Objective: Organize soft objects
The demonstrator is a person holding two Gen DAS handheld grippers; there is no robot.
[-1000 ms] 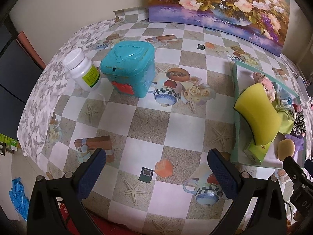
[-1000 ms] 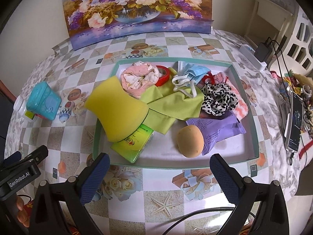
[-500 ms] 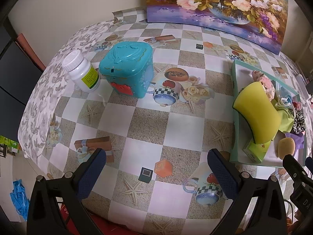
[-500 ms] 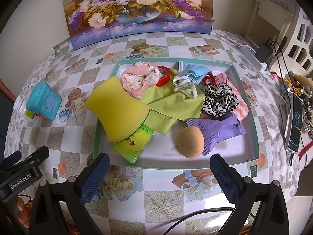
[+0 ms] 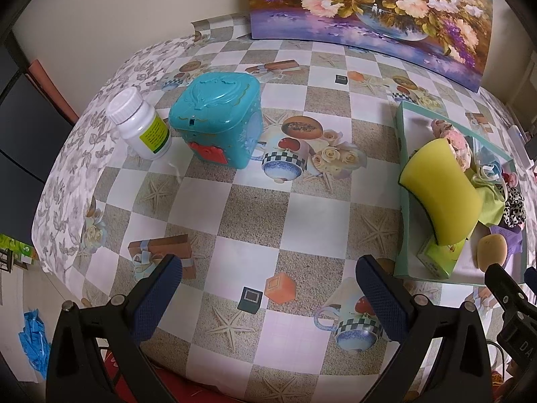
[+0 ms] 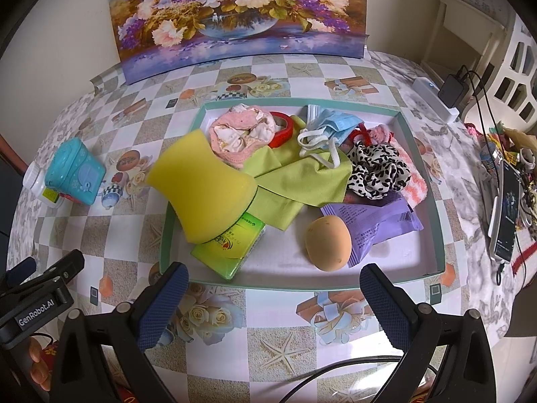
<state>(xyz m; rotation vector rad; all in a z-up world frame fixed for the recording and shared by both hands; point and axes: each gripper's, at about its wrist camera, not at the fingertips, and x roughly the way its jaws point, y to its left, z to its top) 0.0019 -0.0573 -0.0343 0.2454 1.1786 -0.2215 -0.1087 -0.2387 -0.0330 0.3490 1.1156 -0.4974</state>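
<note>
A shallow teal tray (image 6: 433,201) holds a yellow sponge (image 6: 201,188), a green tissue pack (image 6: 231,248), a green cloth (image 6: 302,181), a pink cloth bundle (image 6: 241,134), a blue face mask (image 6: 335,124), a leopard scrunchie (image 6: 376,171), a purple packet (image 6: 379,225) and a tan egg-shaped sponge (image 6: 329,243). My right gripper (image 6: 272,305) is open and empty, just in front of the tray. My left gripper (image 5: 268,295) is open and empty over the tablecloth, left of the tray (image 5: 402,201). The yellow sponge (image 5: 439,194) leans over the tray's left rim.
A teal plastic box (image 5: 218,124) and a white pill bottle (image 5: 141,124) stand at the far left of the table. A flower painting (image 6: 235,13) leans on the back wall. A phone (image 6: 506,211), charger and cables lie at the right edge.
Both grippers stay open. The left view has drifted slightly; the box and bottle sit a little lower and further right. The right view is nearly unchanged.
</note>
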